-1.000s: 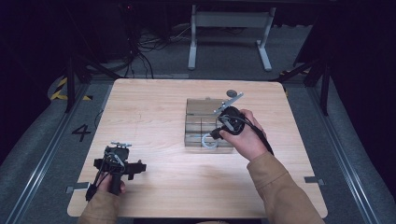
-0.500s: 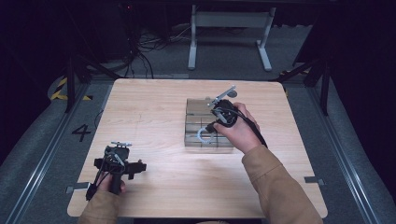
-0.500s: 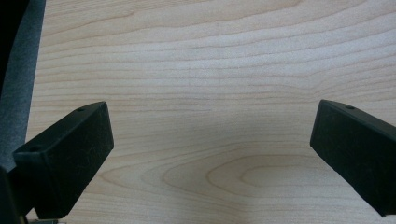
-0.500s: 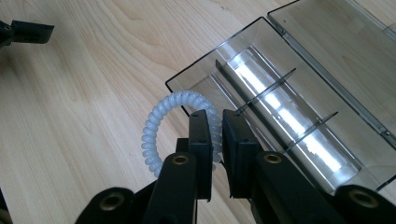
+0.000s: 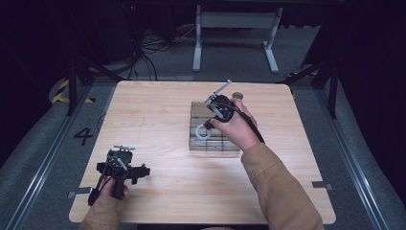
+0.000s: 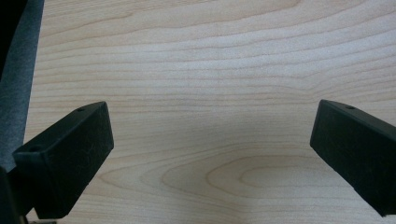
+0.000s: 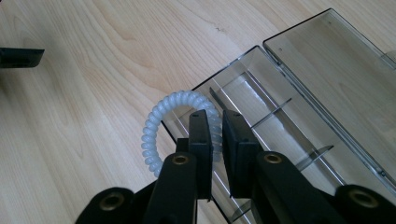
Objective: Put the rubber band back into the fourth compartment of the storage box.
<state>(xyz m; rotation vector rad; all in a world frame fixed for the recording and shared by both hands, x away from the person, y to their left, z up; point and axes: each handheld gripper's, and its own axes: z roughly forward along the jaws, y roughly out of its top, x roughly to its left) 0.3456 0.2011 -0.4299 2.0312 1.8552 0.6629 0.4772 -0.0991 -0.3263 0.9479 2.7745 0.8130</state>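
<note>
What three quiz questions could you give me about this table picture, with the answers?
1. True or false: the right tongs pinch a pale blue spiral hair tie.
2. Which tongs stand wide open over bare wood? A) left tongs B) right tongs
3. What clear thing lies under the hair tie?

Key:
1. True.
2. A.
3. A clear plastic divided box, lying on the wooden table.

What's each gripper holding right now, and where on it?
The right gripper pinches the pale blue spiral hair tie on one side of its loop, above the clear plastic divided box. The left gripper holds nothing.
</note>
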